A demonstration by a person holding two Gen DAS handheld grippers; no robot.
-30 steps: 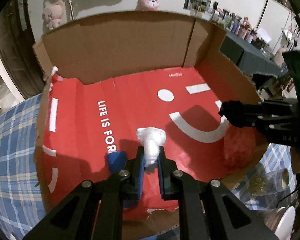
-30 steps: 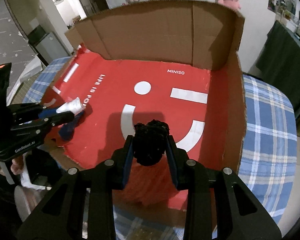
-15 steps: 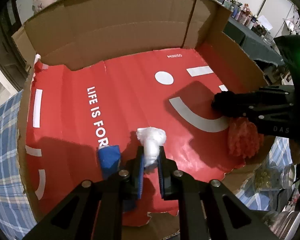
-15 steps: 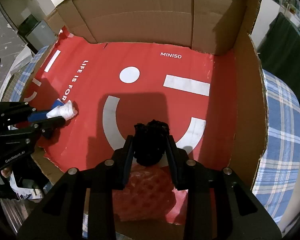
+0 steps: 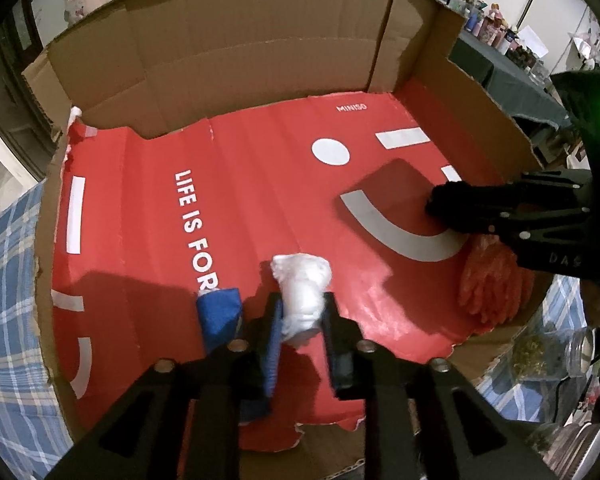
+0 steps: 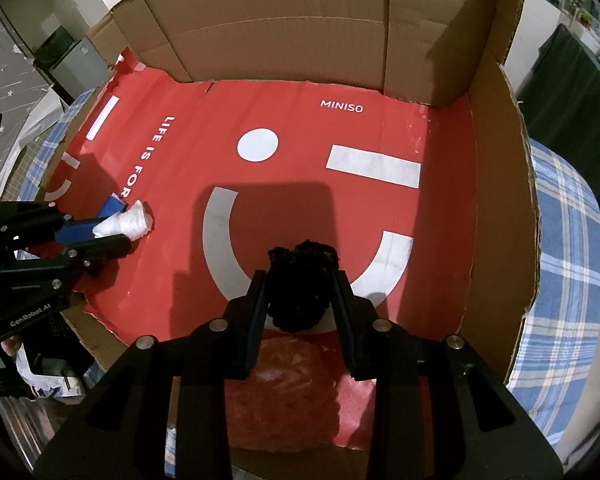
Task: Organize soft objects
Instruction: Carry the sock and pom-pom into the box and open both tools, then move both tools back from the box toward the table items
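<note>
In the open cardboard box [image 6: 496, 184] on the blue plaid counter [image 6: 564, 240], over its red printed liner [image 5: 260, 184], I count four soft things: one white, one blue, one black, one pink-red. My left gripper [image 5: 302, 322] sits at the near left of the liner with the white soft bundle [image 5: 302, 292] between its fingers [image 5: 274, 340]; the jaws have just been opening, and they now stand a little apart, the bundle still between them, though I cannot tell whether the pads still press on it. Just left of it, touching the liner, lies the blue cloth piece [image 5: 219, 312], partly hidden under my left gripper. My right gripper [image 6: 302, 292] is at the near right, over the white curved stripe, its fingers [image 6: 256, 308] clamped on the black fuzzy ball [image 6: 302, 284]. Just nearer than that ball, under my right gripper, the pink-red mesh pouf [image 6: 288, 384] lies on the near edge of the liner. Two grippers, one thing between each.
</note>
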